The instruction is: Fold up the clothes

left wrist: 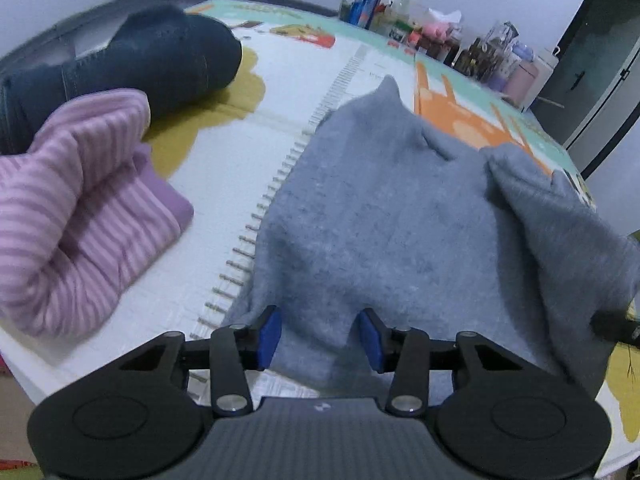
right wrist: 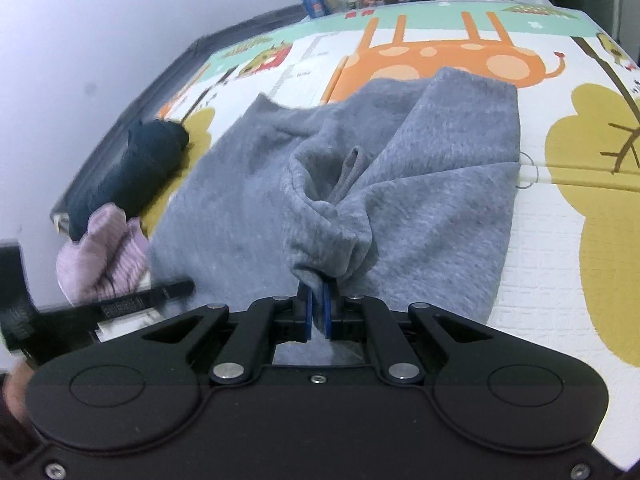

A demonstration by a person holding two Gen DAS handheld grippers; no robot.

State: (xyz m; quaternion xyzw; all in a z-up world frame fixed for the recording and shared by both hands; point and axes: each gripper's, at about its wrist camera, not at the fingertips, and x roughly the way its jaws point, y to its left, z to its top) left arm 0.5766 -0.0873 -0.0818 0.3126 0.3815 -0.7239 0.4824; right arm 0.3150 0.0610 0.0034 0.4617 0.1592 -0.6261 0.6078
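Grey sweatshirt [left wrist: 380,220] lies spread on cartoon play mat [right wrist: 560,280], right part bunched and lifted. Right gripper [right wrist: 317,312] clamps bunched grey cloth between closed blue pads. Left gripper [left wrist: 319,338] apart, jaws over near edge, pads not pressing cloth. Folded pink striped garment [left wrist: 80,208] and rolled dark jeans [left wrist: 160,56] at left.

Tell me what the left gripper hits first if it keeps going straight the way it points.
Most likely the grey garment. The left gripper is open, its pads apart over the cloth's near edge, pointing down onto it. How close it is cannot be judged.
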